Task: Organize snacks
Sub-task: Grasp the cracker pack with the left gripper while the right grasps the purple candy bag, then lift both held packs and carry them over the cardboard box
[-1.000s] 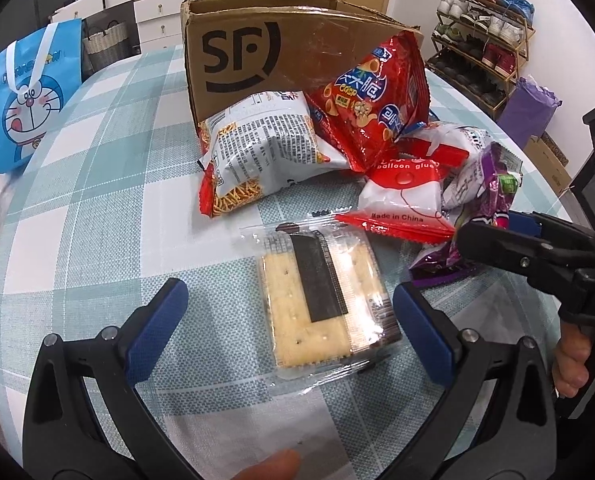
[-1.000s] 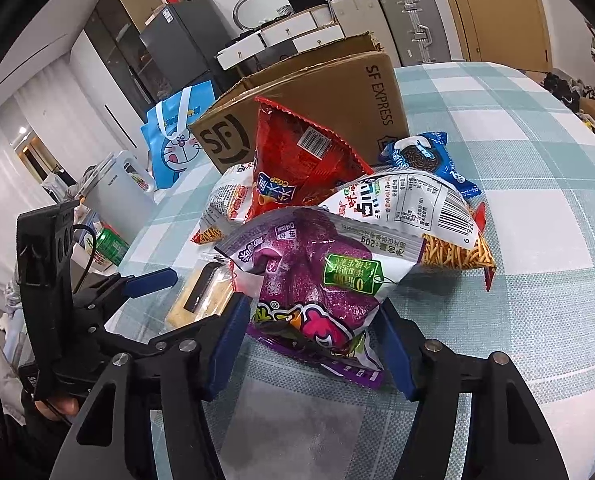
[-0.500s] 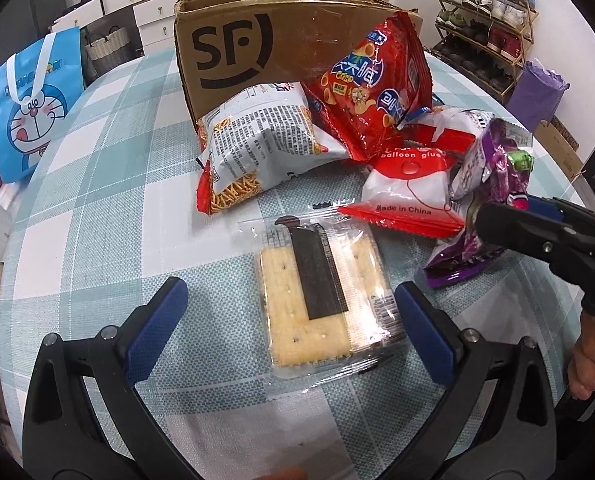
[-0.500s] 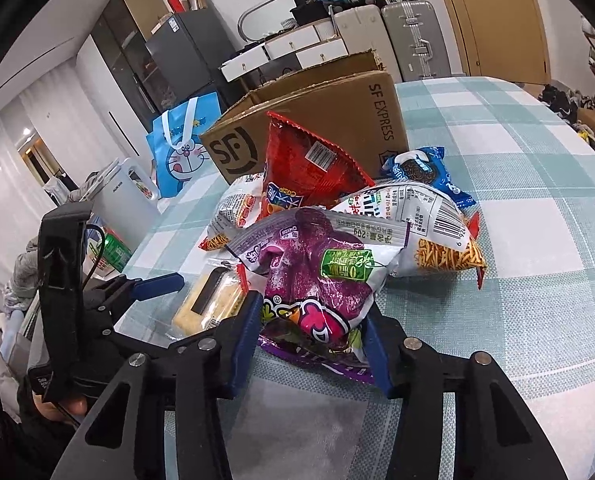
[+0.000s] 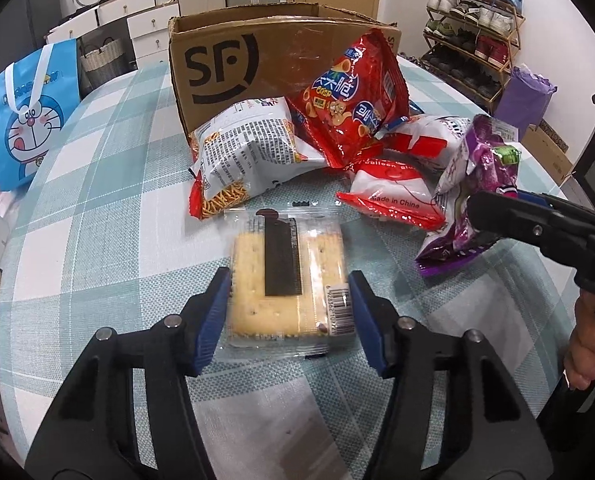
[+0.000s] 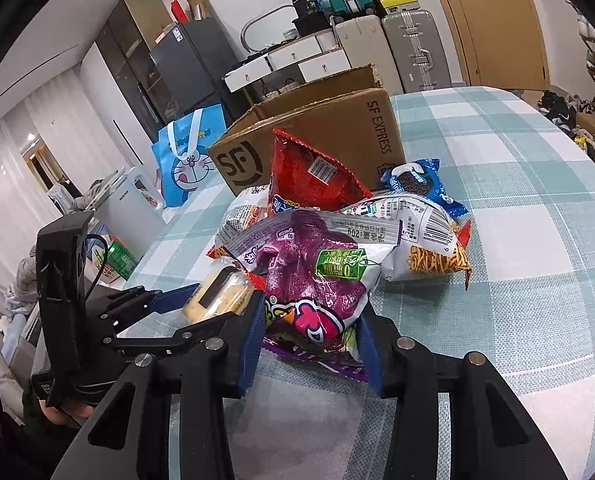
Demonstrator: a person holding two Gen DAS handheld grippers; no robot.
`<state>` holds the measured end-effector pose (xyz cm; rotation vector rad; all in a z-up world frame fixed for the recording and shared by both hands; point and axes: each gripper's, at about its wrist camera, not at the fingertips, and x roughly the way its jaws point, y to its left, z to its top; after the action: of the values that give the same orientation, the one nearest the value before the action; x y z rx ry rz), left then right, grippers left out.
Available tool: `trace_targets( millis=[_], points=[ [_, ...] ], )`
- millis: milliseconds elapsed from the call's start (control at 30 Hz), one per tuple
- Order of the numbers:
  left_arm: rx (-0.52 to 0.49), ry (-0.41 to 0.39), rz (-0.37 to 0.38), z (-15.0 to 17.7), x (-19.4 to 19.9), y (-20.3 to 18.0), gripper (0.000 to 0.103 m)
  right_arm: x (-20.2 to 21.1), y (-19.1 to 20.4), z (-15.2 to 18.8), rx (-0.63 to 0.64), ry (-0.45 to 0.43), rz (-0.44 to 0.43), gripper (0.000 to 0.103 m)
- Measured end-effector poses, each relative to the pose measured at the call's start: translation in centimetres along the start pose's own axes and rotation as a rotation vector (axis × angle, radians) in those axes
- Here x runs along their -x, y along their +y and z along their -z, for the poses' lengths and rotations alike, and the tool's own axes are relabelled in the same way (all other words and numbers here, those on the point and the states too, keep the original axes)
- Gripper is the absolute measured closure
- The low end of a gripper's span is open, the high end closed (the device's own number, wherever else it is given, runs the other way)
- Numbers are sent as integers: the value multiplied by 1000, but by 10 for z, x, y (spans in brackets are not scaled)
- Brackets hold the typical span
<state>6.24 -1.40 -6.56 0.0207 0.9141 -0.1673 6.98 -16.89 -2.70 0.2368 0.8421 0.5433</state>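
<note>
A: Left tongs [image 5: 289, 300], just closing, clamp the cracker pack [image 5: 287, 280] on the near worktop [image 5: 97, 208].

B: Only the right view shows the blue cookie pack [image 6: 421, 184]; right tongs [image 6: 309, 332] pinch the purple bag [image 6: 313, 276], its jaws just closing.

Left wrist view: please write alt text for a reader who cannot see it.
The left gripper clamps a clear-wrapped cracker pack lying on a checked tablecloth, its jaws having just closed in. Behind it, snack bags are piled before an open cardboard box; at right, the right gripper grips a purple bag.
</note>
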Motion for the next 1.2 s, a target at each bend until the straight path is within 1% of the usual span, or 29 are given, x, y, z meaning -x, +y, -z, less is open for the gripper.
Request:
trace_targets(
  millis=[167, 367, 700, 867, 1200],
  points=[
    [19, -11, 38, 2, 5, 2, 48, 7, 3, 0, 6, -15, -2, 60],
    [21, -69, 52, 3, 18, 3, 48, 13, 5, -2, 12, -42, -12, 60],
    [56, -132, 31, 0, 44, 10, 48, 28, 10, -10, 21, -93, -35, 60],
    [61, -176, 27, -1, 58, 13, 48, 34, 13, -15, 37, -114, -30, 60],
    [60, -270, 17, -20, 87, 12, 48, 43, 17, -33, 63, -152, -20, 60]
  ],
)
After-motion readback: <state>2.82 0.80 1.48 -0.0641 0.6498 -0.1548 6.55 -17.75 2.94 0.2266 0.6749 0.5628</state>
